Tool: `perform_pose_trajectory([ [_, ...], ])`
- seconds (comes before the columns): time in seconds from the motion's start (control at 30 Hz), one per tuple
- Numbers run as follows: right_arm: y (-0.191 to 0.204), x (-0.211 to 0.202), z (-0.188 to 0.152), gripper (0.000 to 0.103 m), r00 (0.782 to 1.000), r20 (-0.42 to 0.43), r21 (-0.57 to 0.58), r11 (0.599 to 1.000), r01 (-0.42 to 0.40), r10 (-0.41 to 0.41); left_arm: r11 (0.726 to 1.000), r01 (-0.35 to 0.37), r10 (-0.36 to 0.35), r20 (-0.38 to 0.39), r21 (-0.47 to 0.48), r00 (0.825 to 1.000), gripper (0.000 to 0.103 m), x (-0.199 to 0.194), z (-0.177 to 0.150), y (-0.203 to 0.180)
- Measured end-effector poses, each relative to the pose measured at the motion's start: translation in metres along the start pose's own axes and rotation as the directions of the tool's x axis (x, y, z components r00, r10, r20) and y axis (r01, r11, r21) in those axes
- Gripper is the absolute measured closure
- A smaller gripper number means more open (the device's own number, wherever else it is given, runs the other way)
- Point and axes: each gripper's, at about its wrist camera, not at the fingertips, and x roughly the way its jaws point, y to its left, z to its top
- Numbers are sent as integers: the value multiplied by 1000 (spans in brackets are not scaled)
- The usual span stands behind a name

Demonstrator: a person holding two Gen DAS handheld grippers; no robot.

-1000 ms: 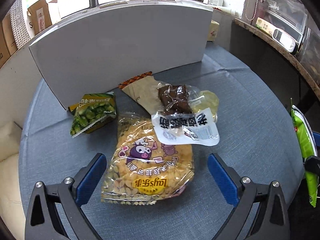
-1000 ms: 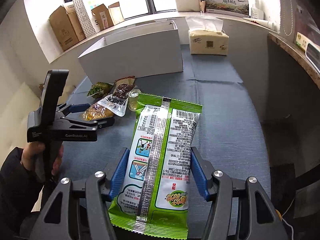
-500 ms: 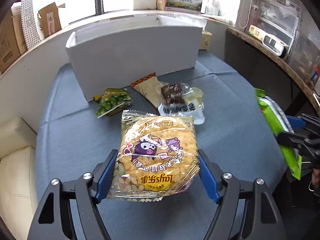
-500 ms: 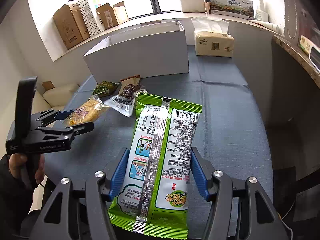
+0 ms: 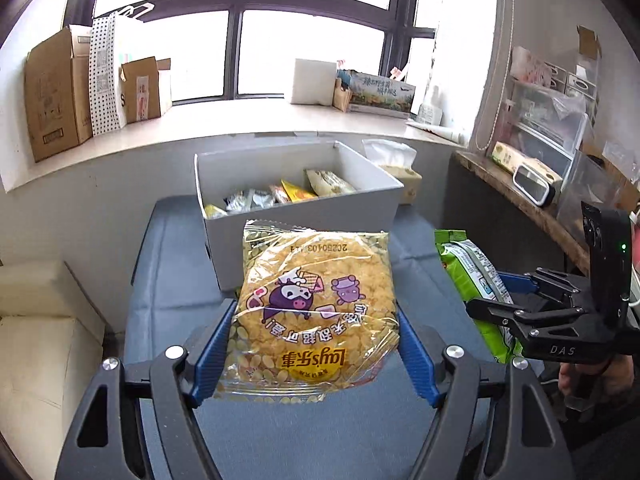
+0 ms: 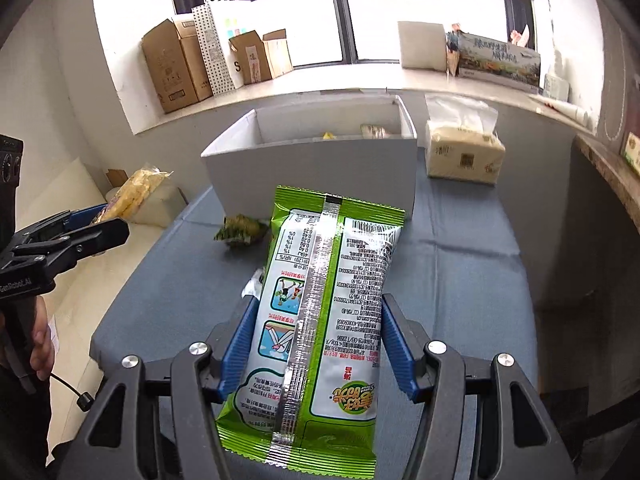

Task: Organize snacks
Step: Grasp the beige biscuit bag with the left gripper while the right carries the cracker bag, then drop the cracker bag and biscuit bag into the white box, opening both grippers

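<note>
The left gripper (image 5: pixel 316 344) is raised above the blue-covered table (image 5: pixel 176 280) and tilted downward toward the white box (image 5: pixel 300 236); its blue pads (image 5: pixel 210 350) are clamped on both sides of the yellow Lay's snack bag (image 5: pixel 316 312), which hangs clear of the table in front of the box. The right gripper (image 6: pixel 316 344) is likewise tilted downward, its jaws clamped on the green snack bag (image 6: pixel 320 320), held lengthwise with the seam side up. In the right wrist view, a hand (image 6: pixel 42 338) grips the handle of the left gripper at the left edge. The white box stands at the far end of the table with several snack packets (image 5: pixel 276 194) inside. A small green packet (image 6: pixel 242 230) lies on the table just in front of the box. Compared with one second ago, the left gripper's jaws have closed from wide apart onto the yellow bag, which then lay on the table and is now lifted; the box interior has come into view. The right gripper's hold on the green bag is unchanged.
</note>
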Motion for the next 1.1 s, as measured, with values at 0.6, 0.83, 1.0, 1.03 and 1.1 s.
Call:
perform_pose_trajectory([
  [0.6,-39,142,217,30,1000,0,7,1000,-18,18,980,-85,72,-75,-180,995,22,157,156,67],
  [0.83,-48,148,226,0,999,45,42,999,-27,25,981,-71,66,-33,-180,997,0,157,150,76],
  [1.0,-49,146,214,0,999,21,59,998,-33,32,980,-45,38,-42,-193,998,0,155,141,79],
  [1.03,-47,141,211,0,999,34,49,998,-34,32,980,-32,23,-46,-197,999,0,154,140,79],
  [1.1,-45,131,206,0,998,46,47,998,-41,39,980,-30,21,-46,-195,999,0,149,135,77],
])
